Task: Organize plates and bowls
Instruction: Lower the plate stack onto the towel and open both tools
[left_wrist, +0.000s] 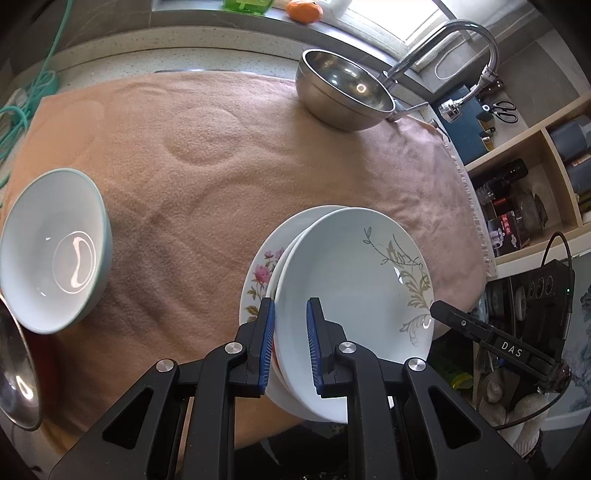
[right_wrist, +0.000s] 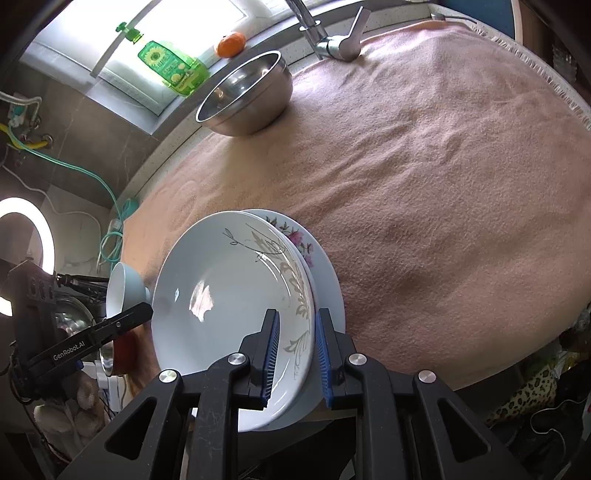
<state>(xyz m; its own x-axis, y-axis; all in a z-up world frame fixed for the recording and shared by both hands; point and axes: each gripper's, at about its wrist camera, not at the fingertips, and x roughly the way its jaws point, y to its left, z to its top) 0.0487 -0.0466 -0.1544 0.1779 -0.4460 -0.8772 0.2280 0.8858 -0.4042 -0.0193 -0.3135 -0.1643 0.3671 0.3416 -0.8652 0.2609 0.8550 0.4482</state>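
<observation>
A white plate with a grey leaf pattern (left_wrist: 351, 288) (right_wrist: 221, 306) lies on top of a stack, over a floral plate (left_wrist: 258, 273) (right_wrist: 306, 243), near the front edge of the pink towel (left_wrist: 184, 166). My left gripper (left_wrist: 290, 332) is shut on the top plate's left rim, one blue pad outside and one inside the dish. My right gripper (right_wrist: 295, 343) straddles the plate's right rim, with its pads slightly slack and not pressing. A teal-edged white bowl (left_wrist: 55, 251) (right_wrist: 122, 291) stands to the left. At the back there is a steel bowl (left_wrist: 343, 88) (right_wrist: 247, 96).
A second steel bowl (left_wrist: 14, 369) sits at the far left edge. A faucet (left_wrist: 461, 40) (right_wrist: 332, 40) rises behind the towel, with an orange (right_wrist: 231, 44) and a green bottle (right_wrist: 170, 66) on the sill. Shelves with jars (left_wrist: 517, 192) stand to the right.
</observation>
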